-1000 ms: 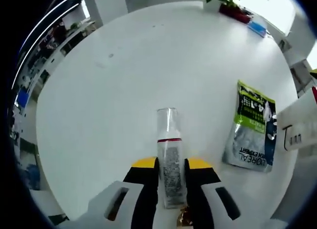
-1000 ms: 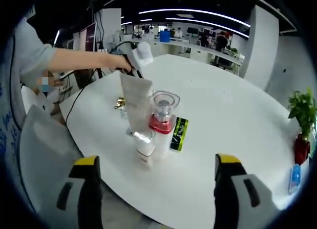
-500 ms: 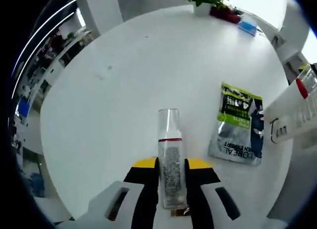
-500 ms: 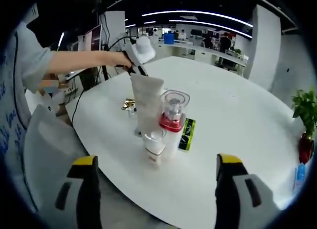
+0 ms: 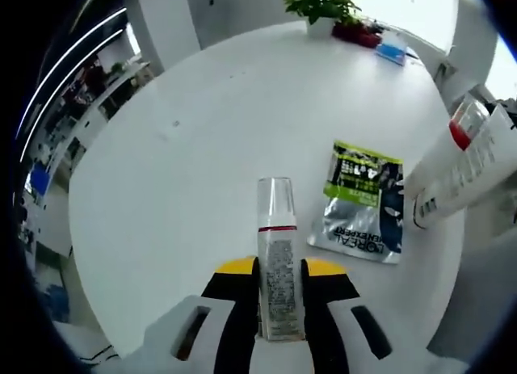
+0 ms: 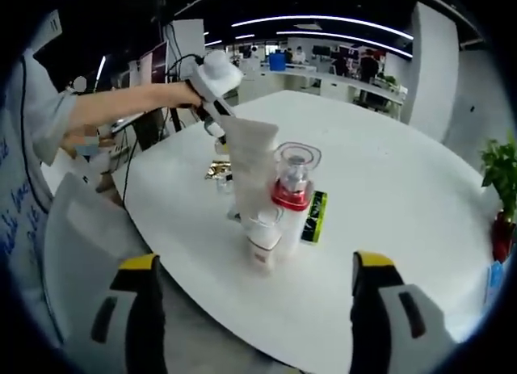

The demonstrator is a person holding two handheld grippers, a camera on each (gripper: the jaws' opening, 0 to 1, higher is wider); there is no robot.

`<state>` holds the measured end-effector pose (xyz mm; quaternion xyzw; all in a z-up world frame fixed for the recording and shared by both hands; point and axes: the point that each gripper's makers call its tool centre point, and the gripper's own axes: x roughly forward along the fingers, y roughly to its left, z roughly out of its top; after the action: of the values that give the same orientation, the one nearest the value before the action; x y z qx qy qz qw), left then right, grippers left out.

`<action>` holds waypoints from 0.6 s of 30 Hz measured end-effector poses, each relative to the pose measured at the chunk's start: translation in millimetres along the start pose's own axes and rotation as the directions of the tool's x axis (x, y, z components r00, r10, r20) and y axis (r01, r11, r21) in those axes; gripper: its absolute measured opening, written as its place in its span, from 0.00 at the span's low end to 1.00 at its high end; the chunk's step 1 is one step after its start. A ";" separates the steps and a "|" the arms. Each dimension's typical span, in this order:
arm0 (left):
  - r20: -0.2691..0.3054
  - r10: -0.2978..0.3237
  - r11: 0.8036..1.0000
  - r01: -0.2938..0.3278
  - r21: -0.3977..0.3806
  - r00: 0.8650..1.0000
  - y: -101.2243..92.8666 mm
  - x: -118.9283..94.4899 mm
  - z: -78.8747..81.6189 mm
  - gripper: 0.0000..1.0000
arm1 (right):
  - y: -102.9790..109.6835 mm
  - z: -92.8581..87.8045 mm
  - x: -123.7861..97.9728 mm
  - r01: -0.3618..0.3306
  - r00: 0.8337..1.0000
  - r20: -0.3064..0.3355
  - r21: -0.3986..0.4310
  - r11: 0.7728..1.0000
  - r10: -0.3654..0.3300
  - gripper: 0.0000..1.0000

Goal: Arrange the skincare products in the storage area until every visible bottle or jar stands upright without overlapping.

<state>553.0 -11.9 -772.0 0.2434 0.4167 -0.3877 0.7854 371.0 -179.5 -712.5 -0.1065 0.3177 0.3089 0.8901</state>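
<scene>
Apparently to stand it beside the sachet (image 5: pixel 361 200), the left tool (image 5: pixel 280 297) clamps the clear-capped bottle (image 5: pixel 277 261) above the tabletop (image 5: pixel 202 132), while the right tool (image 6: pixel 254 289) gapes wide and empty near the upright red-collared bottle (image 6: pixel 292 198).

- The left gripper (image 5: pixel 279 269), black with yellow tips and white housing, has its jaws closed against the sides of a slim clear-capped bottle (image 5: pixel 278 265), held above the table.
- In the right gripper view it sits at the end of the person's bare outstretched forearm (image 6: pixel 125 109).
- The right gripper (image 6: pixel 254 265), same black-and-yellow build, has its jaws spread wide, nothing between them.
</scene>
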 end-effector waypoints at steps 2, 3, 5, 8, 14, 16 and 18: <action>0.009 -0.004 1.000 0.004 -0.007 1.000 -5.2 -3.1 -2.9 0.16 | -0.3 0.9 0.2 0.001 1.000 0.010 0.011 1.000 -0.001 0.96; 0.011 -0.007 1.000 0.007 -0.009 1.000 -8.2 -5.2 -4.9 0.16 | -0.1 0.6 -0.1 0.001 1.000 0.012 0.011 1.000 -0.001 0.94; 0.020 -0.007 1.000 0.008 -0.012 1.000 -12.7 -9.4 -7.7 0.16 | 0.6 0.2 -0.3 0.002 1.000 0.016 0.012 1.000 -0.002 0.93; 0.032 -0.010 1.000 0.011 -0.017 0.999 -20.1 -16.1 -11.1 0.16 | 1.6 -1.5 -0.6 0.005 1.000 0.018 0.001 1.000 -0.005 0.90; 0.052 -0.008 1.000 0.008 -0.016 0.999 -28.5 -25.0 -17.4 0.16 | 8.7 -5.3 -0.4 -0.022 1.000 0.012 -0.002 1.000 0.022 0.82; 0.059 -0.013 1.000 0.014 -0.016 0.998 -34.0 -28.8 -19.3 0.16 | 11.5 -6.9 -0.5 -0.031 0.999 0.008 -0.003 1.000 0.031 0.81; 0.068 -0.014 1.000 0.015 -0.016 0.998 -39.0 -32.4 -21.0 0.16 | 13.5 -6.8 -0.9 -0.035 0.999 0.011 -0.004 0.999 0.035 0.79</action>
<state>500.1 -6.5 -758.2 0.2206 0.3949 -0.3979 0.7982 358.7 -171.9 -717.0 -0.1010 0.3138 0.3255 0.8862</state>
